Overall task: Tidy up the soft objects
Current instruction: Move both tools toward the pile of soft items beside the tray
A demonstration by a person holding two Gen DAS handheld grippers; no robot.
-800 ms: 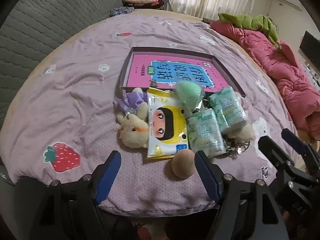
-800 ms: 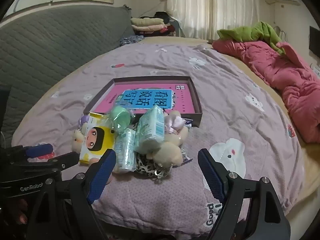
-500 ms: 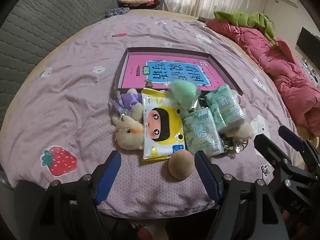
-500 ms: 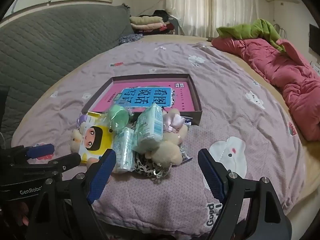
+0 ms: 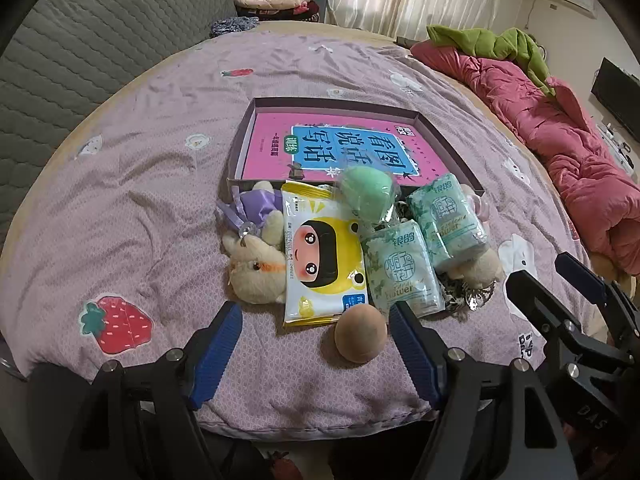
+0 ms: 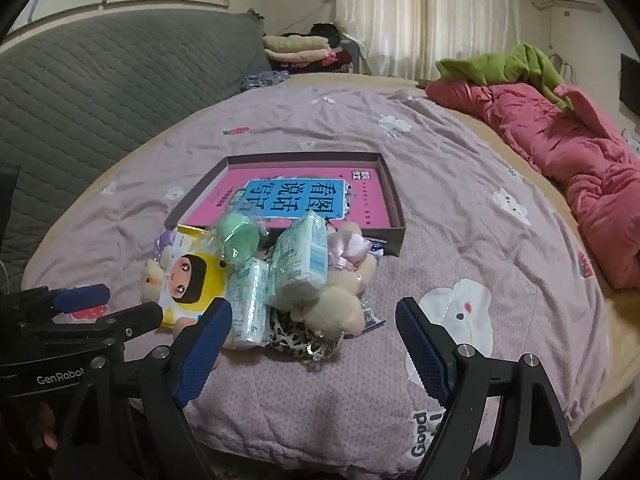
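Jaws of both grippers stand wide apart, nothing between the pads of either. Left gripper [image 5: 314,350] hangs over the near edge of the bed, the tan ball [image 5: 361,333] just ahead of it, close by its right jaw but not touched. Right gripper [image 6: 316,350] sits beside it, aimed at the other side of the heap.

Soft objects all lie in one pile near the bed's near edge: yellow wipes pack [image 5: 322,262] flat on top of a cream plush rabbit [image 5: 256,268], a purple bow [image 5: 256,206] behind that, two green tissue packs [image 5: 404,272] [image 5: 448,222] leaning on a second plush [image 6: 334,314], a green wrapped ball [image 5: 368,192] resting at the box's near wall, a leopard-print pouch [image 6: 292,338] underneath.

Beyond the pile, touching it: shallow box [image 5: 245,140] with a pink book lying flat inside, otherwise unfilled.

Judgement: task barely begun. No soft item is in the box; everything remains to be moved. Tan ball looks the likeliest first pick for the left.

Farther out: pink quilt [image 6: 560,152] along the bed's right edge, grey headboard [image 6: 100,92] on the left.
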